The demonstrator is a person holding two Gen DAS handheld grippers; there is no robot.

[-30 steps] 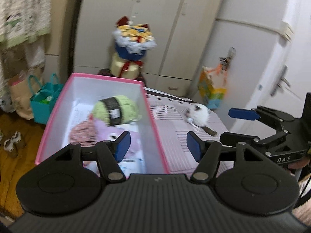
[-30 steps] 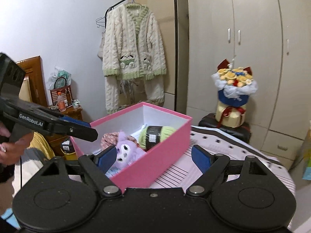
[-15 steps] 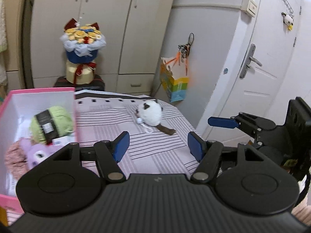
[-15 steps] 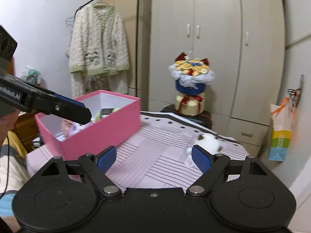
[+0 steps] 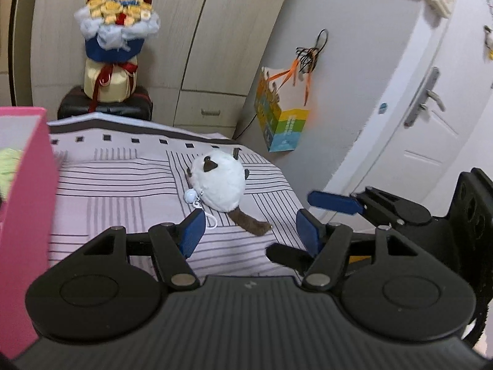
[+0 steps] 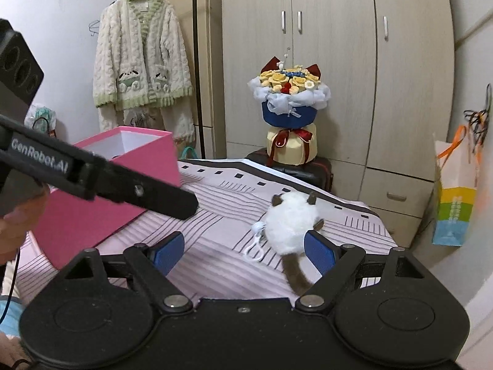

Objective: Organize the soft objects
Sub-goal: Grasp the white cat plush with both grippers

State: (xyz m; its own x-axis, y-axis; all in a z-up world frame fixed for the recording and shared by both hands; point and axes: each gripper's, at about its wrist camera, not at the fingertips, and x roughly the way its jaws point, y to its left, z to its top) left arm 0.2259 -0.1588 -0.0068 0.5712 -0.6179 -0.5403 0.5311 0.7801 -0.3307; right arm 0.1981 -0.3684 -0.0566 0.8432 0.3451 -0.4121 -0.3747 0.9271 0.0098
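A white plush cat point(image 5: 218, 185) with a brown tail and a white key clip lies on the striped cloth point(image 5: 123, 191). My left gripper point(image 5: 250, 232) hovers open just short of it, with only cloth between the pads. In the right wrist view the plush cat point(image 6: 289, 225) lies just beyond the right-hand pad. My right gripper point(image 6: 244, 252) is open wide and holds nothing. One left finger point(image 6: 148, 191) crosses that view from the left. The pink box point(image 5: 27, 185) stands at the left, with a bit of green yarn point(image 5: 9, 166) showing inside.
A flower bouquet point(image 6: 289, 114) sits on a dark case point(image 6: 295, 166) behind the table, in front of wardrobe doors. A colourful paper bag point(image 5: 280, 123) hangs on the wall at right, beside a white door point(image 5: 431, 117). A knitted cardigan point(image 6: 138, 58) hangs at left. The cloth's right edge drops off near the plush.
Both grippers have swung right, away from the pink box, and come lower and closer to the plush cat. The box has slid to the left edge of the views. Jaw widths look unchanged.
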